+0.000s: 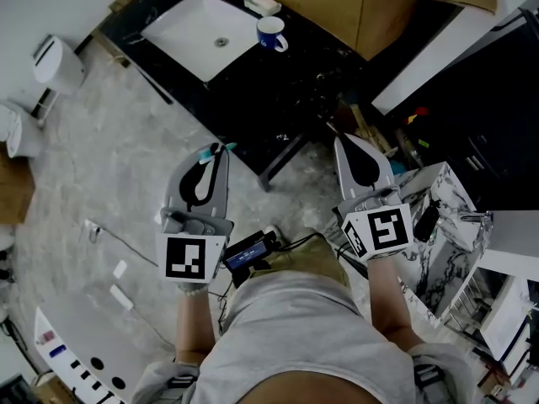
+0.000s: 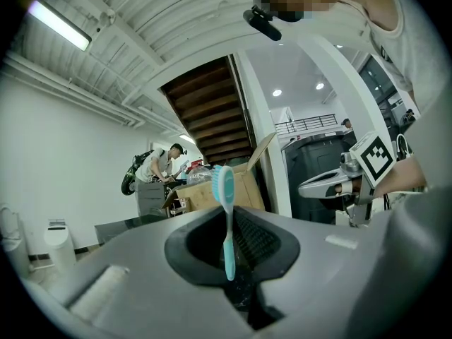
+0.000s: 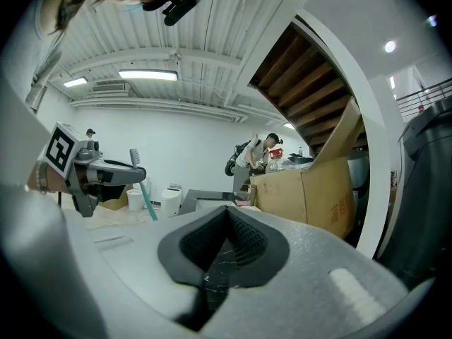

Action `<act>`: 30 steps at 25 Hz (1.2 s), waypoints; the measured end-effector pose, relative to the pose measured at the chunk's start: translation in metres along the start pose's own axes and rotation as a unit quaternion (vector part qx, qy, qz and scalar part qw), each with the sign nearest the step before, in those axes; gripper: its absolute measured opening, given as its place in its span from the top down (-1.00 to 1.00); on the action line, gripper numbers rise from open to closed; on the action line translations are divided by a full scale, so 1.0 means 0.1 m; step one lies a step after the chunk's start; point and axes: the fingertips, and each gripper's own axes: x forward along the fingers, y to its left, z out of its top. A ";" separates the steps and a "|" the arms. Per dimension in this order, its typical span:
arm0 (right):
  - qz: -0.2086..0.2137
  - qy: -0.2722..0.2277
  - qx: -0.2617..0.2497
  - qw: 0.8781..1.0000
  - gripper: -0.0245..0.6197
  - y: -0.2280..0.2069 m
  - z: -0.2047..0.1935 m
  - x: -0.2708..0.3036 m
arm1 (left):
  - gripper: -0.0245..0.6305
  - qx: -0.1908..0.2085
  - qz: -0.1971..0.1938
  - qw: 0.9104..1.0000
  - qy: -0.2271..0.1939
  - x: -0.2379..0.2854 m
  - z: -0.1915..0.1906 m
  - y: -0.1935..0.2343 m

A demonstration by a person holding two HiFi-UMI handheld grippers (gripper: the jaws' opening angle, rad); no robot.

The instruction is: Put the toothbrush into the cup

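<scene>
**Left gripper** (image 2: 236, 244): held level. Jaws are closed part-way, and the dark pads pinch the lower handle of the toothbrush (image 2: 227, 217). In the head view it sits at lower left, above the grey floor (image 1: 101, 167), well apart from the counter.

**Toothbrush**: teal handle with a white and teal head. It stands upright across the left jaws, with the bristle end rising above the pads and the handle tip hanging just below them. The right gripper view shows it from the side, tilted slightly, sticking out above and below the left gripper's tip.

**Right gripper** (image 3: 224, 240): held level. The jaws are together, with the ribbed pads meeting along one seam and nothing between them. In the head view it is at lower right, beside a marbled block (image 1: 446, 217), with its tip close to the counter's near edge.

**Cup** (image 1: 271, 34): blue with a white inside and a handle, upright. It stands on the black counter (image 1: 253, 99) towards its far edge, just beside the right corner of the white basin (image 1: 189, 36). It is well apart from both grippers.

**Cardboard box** (image 1: 337, 11): brown, with open flaps, beyond the counter's far right corner.
</scene>
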 end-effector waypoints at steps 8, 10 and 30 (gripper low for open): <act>0.007 -0.005 0.003 1.000 0.95 0.01 0.01 0.07 | 0.79 0.005 0.006 1.000 -0.003 0.00 0.03 0.06; 0.012 -0.007 0.000 1.000 0.95 0.01 0.03 0.11 | 0.79 0.007 0.008 1.000 -0.003 0.01 0.03 0.07; 0.024 -0.022 -0.008 0.999 0.95 -0.44 0.16 0.61 | 0.79 0.024 0.022 0.999 -0.032 0.64 0.25 0.33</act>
